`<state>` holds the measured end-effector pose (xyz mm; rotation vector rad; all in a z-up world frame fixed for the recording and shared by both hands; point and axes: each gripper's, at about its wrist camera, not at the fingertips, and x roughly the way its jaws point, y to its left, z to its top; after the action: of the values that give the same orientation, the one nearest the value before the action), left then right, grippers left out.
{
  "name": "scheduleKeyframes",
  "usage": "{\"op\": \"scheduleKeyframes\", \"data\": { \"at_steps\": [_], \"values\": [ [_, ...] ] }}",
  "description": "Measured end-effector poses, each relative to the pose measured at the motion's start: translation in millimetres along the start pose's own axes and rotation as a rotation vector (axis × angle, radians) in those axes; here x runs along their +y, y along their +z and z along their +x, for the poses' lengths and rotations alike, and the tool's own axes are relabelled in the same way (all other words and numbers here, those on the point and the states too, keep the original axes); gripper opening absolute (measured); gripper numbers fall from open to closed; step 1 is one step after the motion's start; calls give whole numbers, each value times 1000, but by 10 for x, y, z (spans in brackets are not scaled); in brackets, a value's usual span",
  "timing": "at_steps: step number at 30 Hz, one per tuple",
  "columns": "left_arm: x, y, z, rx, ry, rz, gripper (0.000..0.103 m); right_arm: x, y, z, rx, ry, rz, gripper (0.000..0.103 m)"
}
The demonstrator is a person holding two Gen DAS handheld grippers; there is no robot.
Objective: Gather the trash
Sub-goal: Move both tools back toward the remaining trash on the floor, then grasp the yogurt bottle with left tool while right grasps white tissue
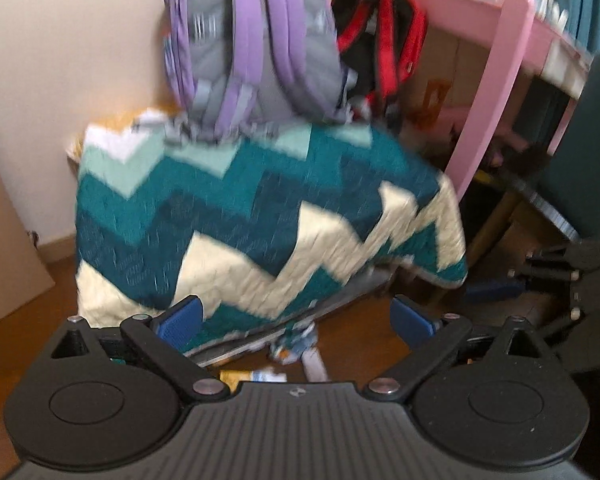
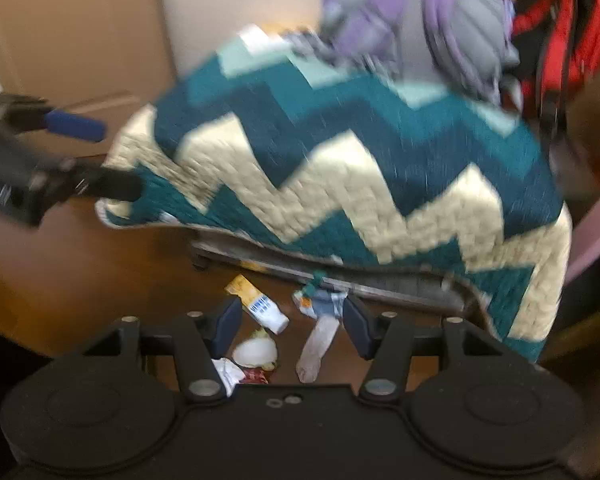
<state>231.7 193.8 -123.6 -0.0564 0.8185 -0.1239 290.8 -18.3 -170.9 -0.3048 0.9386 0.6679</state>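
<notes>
Both views are smeared, so I read only the large shapes. My left gripper (image 1: 296, 318) has its blue pads spread wide with nothing between them. My right gripper (image 2: 290, 326) stands partly open, also empty; its pads frame the litter on the floor without touching it.

The trash lies on the brown wooden floor (image 2: 80, 272), just in front of the lower edge of a zigzag quilt (image 2: 340, 160). In the right wrist view I see a yellow and white wrapper (image 2: 258, 304), a crumpled blue and orange packet (image 2: 318, 302) right beside the quilt's hem, a pale tube-like piece (image 2: 316, 344), a white rounded scrap (image 2: 256, 352) and a red and white crumple (image 2: 242, 374) nearest my gripper body. What each one is I cannot tell. In the left wrist view the same pile (image 1: 290, 350) sits low between my fingers, partly hidden by the gripper body.

The quilt hangs over a low frame whose grey bottom rail (image 2: 340, 276) runs just behind the litter. A purple backpack (image 1: 252, 48) and a red and black one (image 1: 384, 40) sit above it. To the left the floor is open up to a beige door (image 2: 72, 40); my left gripper shows there too, well apart from the pile. To the right a pink frame (image 1: 496, 92) and dark clutter crowd the quilt's edge.
</notes>
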Motion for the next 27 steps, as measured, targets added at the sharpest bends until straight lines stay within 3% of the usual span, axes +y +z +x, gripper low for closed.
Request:
{"op": "scheduleKeyframes", "data": {
  "at_steps": [19,27],
  "values": [
    [283,-1250,2400,261,-88,479,100,-533,-501,2396,309,-4,192,55],
    [475,-1542,3219,359,-103,514,100,-560,-753,3065,409,20,216,55]
  ]
}}
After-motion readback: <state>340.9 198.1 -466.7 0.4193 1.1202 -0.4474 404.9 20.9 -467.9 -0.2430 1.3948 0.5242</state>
